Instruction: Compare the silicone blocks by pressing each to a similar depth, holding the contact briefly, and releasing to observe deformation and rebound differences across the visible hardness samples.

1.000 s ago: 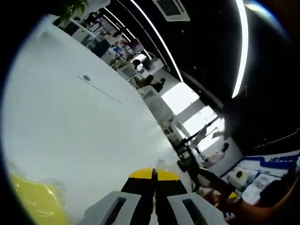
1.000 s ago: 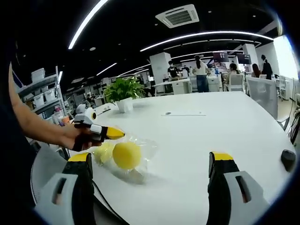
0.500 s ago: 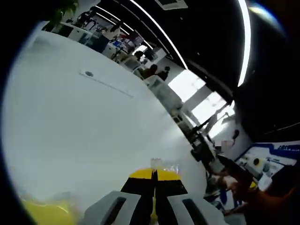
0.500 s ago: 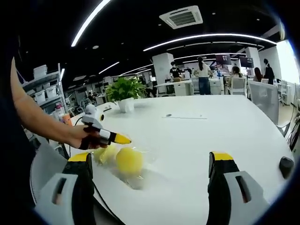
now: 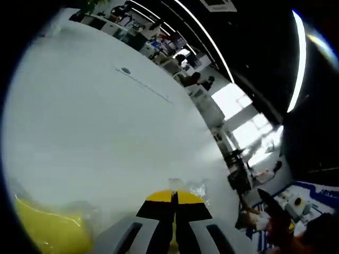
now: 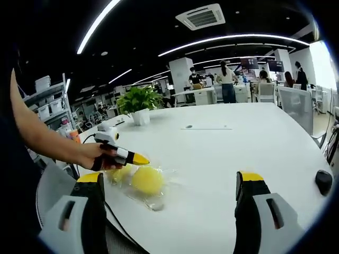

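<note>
Two soft yellow silicone pieces lie in a clear plastic bag (image 6: 153,193) on the white table (image 6: 222,153); the rounder piece (image 6: 146,180) sits right of the smaller one (image 6: 118,173). A hand holds my left gripper (image 6: 139,159) just above the bag's left part, jaws shut. In the left gripper view the shut left gripper (image 5: 174,197) has a scrap of the clear plastic (image 5: 186,186) sticking out past its tips, and a yellow piece (image 5: 47,233) lies at the lower left. My right gripper (image 6: 170,180) stands wide open nearer the table edge, with nothing between its jaws.
A potted plant (image 6: 139,101) stands at the table's far left. A dark rounded object (image 6: 323,181) lies at the right edge. People and desks fill the office behind. A cable (image 6: 127,230) runs along the near table edge.
The left gripper has shifted slightly right and lower over the bag, and the bag has settled flatter on the table. The left gripper view has turned. The right gripper stays open.
</note>
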The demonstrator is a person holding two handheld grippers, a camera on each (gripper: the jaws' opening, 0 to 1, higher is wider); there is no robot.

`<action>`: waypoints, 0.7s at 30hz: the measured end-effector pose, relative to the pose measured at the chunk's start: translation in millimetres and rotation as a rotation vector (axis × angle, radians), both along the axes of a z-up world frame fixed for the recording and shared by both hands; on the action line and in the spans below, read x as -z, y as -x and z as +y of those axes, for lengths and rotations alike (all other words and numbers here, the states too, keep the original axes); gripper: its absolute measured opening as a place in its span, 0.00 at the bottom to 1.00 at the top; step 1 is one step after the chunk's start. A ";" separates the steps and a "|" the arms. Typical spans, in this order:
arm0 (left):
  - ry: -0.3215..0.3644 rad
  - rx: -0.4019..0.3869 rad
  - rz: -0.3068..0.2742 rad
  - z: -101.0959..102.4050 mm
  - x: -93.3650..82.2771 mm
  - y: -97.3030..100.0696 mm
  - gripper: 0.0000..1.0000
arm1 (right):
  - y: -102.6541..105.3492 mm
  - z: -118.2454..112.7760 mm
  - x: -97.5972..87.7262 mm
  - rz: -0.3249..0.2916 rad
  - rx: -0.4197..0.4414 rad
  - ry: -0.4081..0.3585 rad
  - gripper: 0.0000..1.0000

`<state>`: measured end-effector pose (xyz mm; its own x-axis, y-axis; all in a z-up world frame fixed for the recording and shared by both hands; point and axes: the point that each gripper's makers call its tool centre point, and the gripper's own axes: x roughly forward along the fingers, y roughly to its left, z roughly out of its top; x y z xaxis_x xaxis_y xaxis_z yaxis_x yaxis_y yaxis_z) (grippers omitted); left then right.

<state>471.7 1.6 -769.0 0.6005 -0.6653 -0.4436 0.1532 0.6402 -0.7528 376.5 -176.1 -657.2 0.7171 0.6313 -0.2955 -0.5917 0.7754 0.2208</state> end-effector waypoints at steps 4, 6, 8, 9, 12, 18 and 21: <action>-0.025 -0.011 0.023 -1.2 6.2 -4.0 0.00 | 1.3 -1.1 0.7 -0.001 -0.006 0.010 0.97; -0.057 0.042 -0.019 -5.3 4.5 -3.3 0.00 | 0.1 -3.1 -0.9 -0.005 0.001 0.008 0.97; -0.104 0.061 -0.022 -4.4 9.7 -1.9 0.00 | -0.9 -4.7 -3.5 -0.015 0.011 0.000 0.97; -0.107 0.057 -0.015 -3.6 11.6 -1.6 0.00 | -0.9 -5.1 -3.1 -0.012 0.015 -0.003 0.97; -0.158 0.055 -0.010 2.0 19.9 0.2 0.00 | -0.3 -4.2 0.7 0.000 0.015 0.002 0.97; -0.166 0.036 0.015 6.9 23.7 -2.5 0.02 | -1.5 -0.6 5.4 0.007 0.028 -0.007 0.97; -0.268 0.024 -0.009 17.3 30.4 -9.4 0.20 | -2.9 1.5 6.2 0.000 0.031 -0.018 0.97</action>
